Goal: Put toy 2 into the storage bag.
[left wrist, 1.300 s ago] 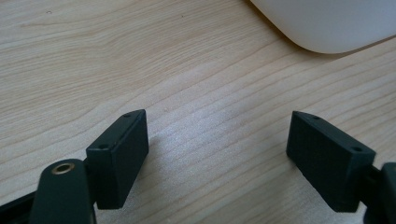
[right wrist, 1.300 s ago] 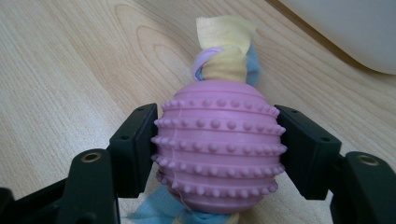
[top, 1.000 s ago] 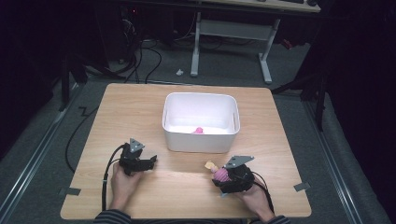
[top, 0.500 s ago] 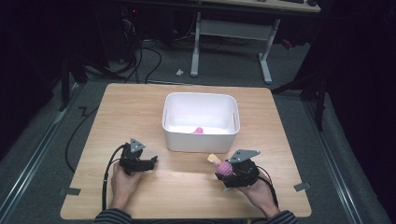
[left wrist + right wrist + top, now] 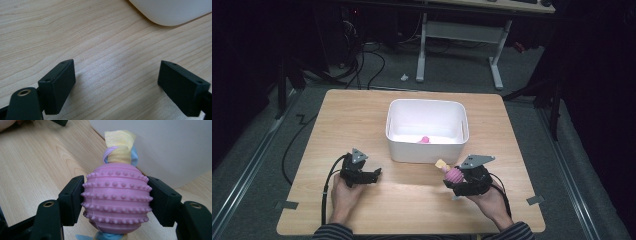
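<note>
A pink studded rubber ball with a yellow, blue and purple fabric knot through it sits between the jaws of my right gripper, which is shut on it. From above, this ball toy and the right gripper are just in front of the white bin, near its right corner. A small pink object lies inside the bin. My left gripper rests on the table at front left, open, with bare wood between its jaws.
The wooden table has free room left, right and behind the bin. The bin's rounded corner is just ahead of the left gripper. Cables trail off the table's left side to the floor.
My right gripper has carried the ball toy a little to the right and toward the bin's front wall. The left gripper has stayed put.
</note>
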`<action>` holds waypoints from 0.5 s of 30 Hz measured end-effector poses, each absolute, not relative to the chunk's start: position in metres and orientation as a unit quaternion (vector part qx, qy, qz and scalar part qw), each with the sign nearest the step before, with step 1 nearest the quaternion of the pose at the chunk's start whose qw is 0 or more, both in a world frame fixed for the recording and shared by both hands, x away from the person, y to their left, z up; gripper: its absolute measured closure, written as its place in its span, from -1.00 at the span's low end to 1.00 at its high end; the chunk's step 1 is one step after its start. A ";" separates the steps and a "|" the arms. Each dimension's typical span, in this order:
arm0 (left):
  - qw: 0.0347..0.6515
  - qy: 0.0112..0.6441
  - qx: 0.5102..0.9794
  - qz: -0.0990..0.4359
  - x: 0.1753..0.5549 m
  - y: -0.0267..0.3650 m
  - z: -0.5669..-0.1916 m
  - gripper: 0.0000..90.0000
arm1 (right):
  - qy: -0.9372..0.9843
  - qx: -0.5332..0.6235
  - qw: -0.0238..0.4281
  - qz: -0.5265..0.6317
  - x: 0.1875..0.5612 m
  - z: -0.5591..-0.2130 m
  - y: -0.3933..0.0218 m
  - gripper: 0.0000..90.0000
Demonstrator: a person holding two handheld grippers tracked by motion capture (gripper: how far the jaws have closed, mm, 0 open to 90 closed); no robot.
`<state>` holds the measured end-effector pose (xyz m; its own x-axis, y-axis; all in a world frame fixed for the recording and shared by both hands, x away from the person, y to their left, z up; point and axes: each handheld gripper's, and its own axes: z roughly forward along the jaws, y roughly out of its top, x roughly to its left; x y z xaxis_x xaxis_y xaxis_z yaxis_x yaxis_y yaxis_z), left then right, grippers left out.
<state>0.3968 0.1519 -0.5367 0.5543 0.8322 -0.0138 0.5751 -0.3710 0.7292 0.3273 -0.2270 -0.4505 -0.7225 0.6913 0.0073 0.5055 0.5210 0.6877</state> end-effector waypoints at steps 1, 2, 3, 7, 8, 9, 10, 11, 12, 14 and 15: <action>0.354 0.435 0.808 0.182 0.397 0.152 -0.537 -0.66 | 0.863 0.344 0.136 0.343 0.327 -0.450 -0.226 -0.23; 0.354 0.435 0.808 0.182 0.397 0.152 -0.537 -0.65 | 0.864 0.342 0.135 0.343 0.328 -0.448 -0.225 -0.23; 0.354 0.435 0.808 0.182 0.397 0.152 -0.537 -0.65 | 0.864 0.340 0.137 0.345 0.328 -0.446 -0.224 -0.23; 0.354 0.435 0.808 0.182 0.397 0.152 -0.537 -0.65 | 0.863 0.335 0.142 0.351 0.328 -0.436 -0.224 -0.23; 0.354 0.435 0.808 0.181 0.397 0.152 -0.537 -0.65 | 0.862 0.335 0.142 0.352 0.329 -0.433 -0.225 -0.23; 0.354 0.434 0.808 0.182 0.397 0.152 -0.537 -0.65 | 0.861 0.335 0.142 0.356 0.329 -0.429 -0.226 -0.23; 0.354 0.434 0.808 0.182 0.397 0.152 -0.537 -0.65 | 0.860 0.335 0.142 0.358 0.329 -0.426 -0.227 -0.23; 0.354 0.434 0.808 0.181 0.397 0.152 -0.537 -0.65 | 0.858 0.337 0.141 0.361 0.330 -0.422 -0.228 -0.23; 0.354 0.434 0.808 0.182 0.397 0.152 -0.537 -0.65 | 0.857 0.338 0.138 0.364 0.330 -0.420 -0.229 -0.23; 0.354 0.434 0.808 0.182 0.397 0.152 -0.537 -0.65 | 0.854 0.339 0.131 0.372 0.333 -0.414 -0.232 -0.23; 0.354 0.434 0.808 0.182 0.397 0.152 -0.537 -0.65 | 0.852 0.341 0.132 0.374 0.334 -0.411 -0.233 -0.23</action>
<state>0.3966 0.1524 -0.5366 0.5570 0.8304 -0.0137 0.5733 -0.3725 0.7298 0.3336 -0.2331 -0.4110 -0.7322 0.6804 0.0311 0.4838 0.4875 0.7269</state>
